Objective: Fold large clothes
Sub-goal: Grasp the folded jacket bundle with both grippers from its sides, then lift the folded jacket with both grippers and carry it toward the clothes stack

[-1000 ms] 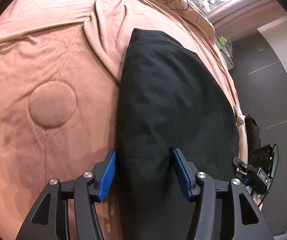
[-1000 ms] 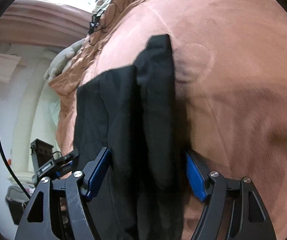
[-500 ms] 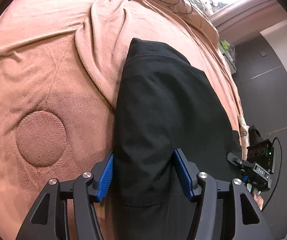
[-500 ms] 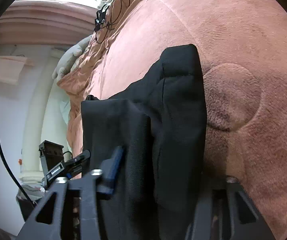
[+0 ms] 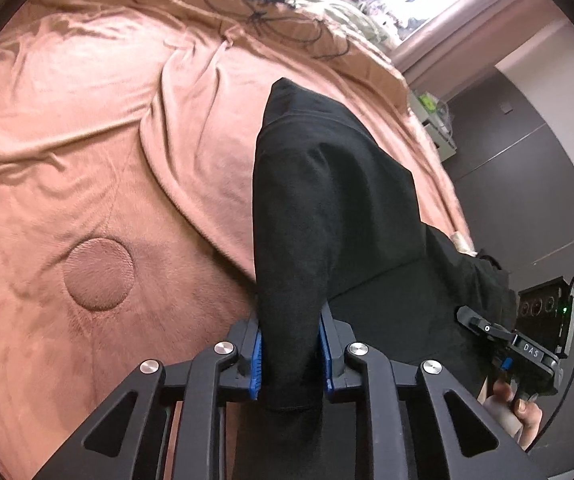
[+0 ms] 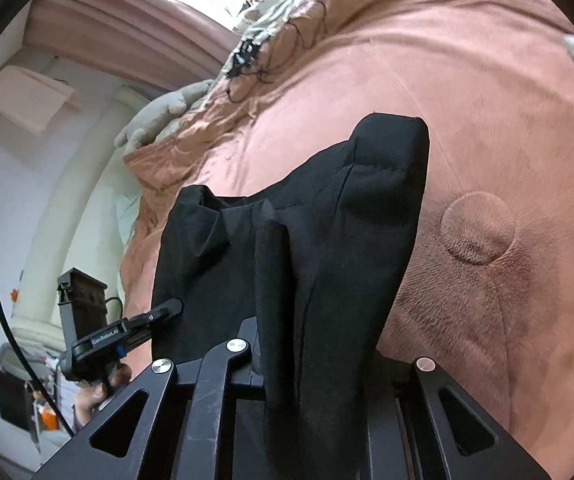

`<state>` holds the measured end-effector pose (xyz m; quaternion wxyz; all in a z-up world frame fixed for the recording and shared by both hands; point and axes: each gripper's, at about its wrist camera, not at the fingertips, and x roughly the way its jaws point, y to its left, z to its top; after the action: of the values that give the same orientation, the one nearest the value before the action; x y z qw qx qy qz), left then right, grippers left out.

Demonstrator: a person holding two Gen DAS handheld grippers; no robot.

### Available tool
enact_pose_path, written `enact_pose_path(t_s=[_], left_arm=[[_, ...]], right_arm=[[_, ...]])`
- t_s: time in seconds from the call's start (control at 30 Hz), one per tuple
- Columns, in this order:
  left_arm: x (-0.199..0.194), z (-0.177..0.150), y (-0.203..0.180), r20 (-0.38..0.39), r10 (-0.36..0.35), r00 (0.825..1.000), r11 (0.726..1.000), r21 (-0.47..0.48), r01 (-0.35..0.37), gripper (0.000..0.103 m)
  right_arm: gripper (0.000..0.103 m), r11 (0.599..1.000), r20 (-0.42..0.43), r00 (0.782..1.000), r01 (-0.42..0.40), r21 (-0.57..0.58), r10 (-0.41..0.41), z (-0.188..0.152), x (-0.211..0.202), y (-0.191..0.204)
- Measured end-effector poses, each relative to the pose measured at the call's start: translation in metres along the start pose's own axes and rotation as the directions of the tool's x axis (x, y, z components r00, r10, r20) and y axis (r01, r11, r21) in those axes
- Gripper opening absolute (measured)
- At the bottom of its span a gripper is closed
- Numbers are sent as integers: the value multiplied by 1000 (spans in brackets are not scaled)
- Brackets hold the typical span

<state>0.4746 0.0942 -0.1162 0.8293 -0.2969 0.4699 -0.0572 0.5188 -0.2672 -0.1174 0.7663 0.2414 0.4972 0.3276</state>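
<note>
Black garment [image 5: 327,208] lies on a bed covered with a salmon-pink blanket [image 5: 87,160]. Long axis runs from the near end at the two grippers away toward the head of the bed, far end pointing at the cluttered top of the bed. Near end is raised off the blanket, far end rests on it.

Looks: plain black, matte woven fabric, folded lengthwise into a long narrow band with several stacked layers; a stitched hem shows at the far end in the right wrist view [image 6: 383,168]; loose pleats sag between the two holds.

Left gripper [image 5: 290,354]: blue-padded fingers [image 5: 255,354] closing, pinching a bunched fold of the garment's near edge. Right gripper [image 6: 311,364]: fingers closing too, cloth clamped between them, pads mostly buried under the fabric.

A person's hand [image 5: 523,408] holds the right gripper's handle, seen from the left wrist.

Black cable [image 5: 263,12] lies tangled near the head of the bed. Round stitched dimple [image 5: 98,274] in the blanket beside the garment. Containers: none discernible.
</note>
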Motion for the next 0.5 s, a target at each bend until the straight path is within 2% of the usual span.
enact_pose_path(t_s=[0.5], left_arm=[[-92,-35,-53,147,-77,986,995,67,67,17]], right_arm=[[14,994,151,988,11,-110,6,-35,-96,77]])
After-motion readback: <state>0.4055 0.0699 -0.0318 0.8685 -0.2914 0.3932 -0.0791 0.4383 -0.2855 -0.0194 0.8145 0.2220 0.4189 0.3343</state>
